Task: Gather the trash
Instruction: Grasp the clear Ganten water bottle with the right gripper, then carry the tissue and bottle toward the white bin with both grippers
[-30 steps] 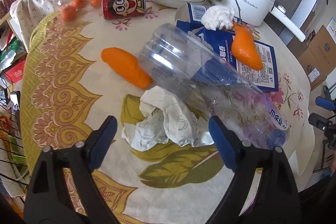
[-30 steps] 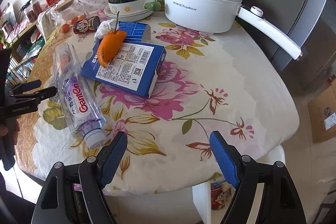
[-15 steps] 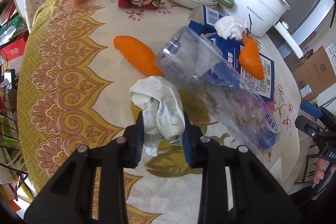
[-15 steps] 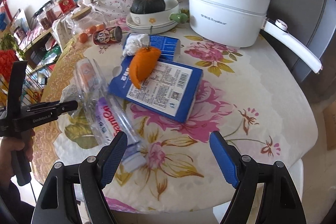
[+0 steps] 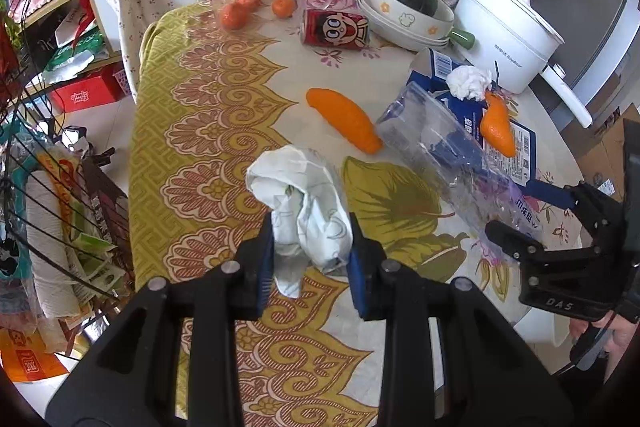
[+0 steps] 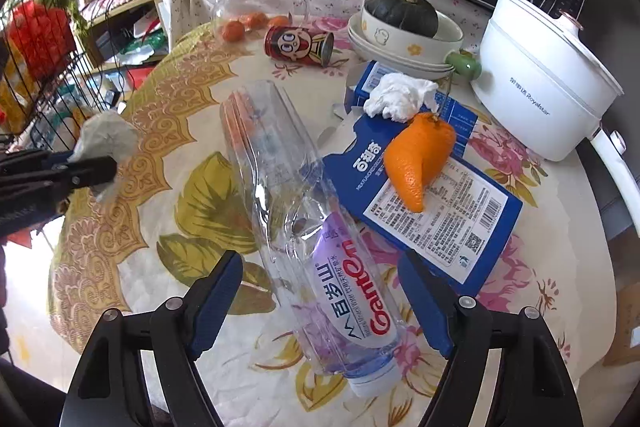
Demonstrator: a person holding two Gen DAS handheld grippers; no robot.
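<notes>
Counter (image 5: 224, 115) carries a crushed clear bottle (image 6: 288, 203) lying on its side. Right gripper (image 6: 320, 303) stands wide open, straddling the bottle's capped end. Left gripper (image 5: 310, 259) is clamped on a crumpled white wrapper (image 5: 304, 203), raised above the counter.

A crumpled white paper napkin with a faint printed pattern (image 5: 304, 211) is bunched into a loose wad, pinched at its lower half, one tail hanging down. At two o'clock from it lies a clear, empty plastic water bottle with a purple label (image 6: 308, 227) on its side, slightly dented, cap end toward six o'clock in the right wrist view, base toward eleven o'clock. A curved strip of orange peel (image 5: 344, 119) touches the bottle's base. At one o'clock from the bottle, a flattened blue-and-white carton (image 6: 436, 211) carries a second orange peel (image 6: 418, 159) and a wad of white tissue (image 6: 400, 95).
</notes>
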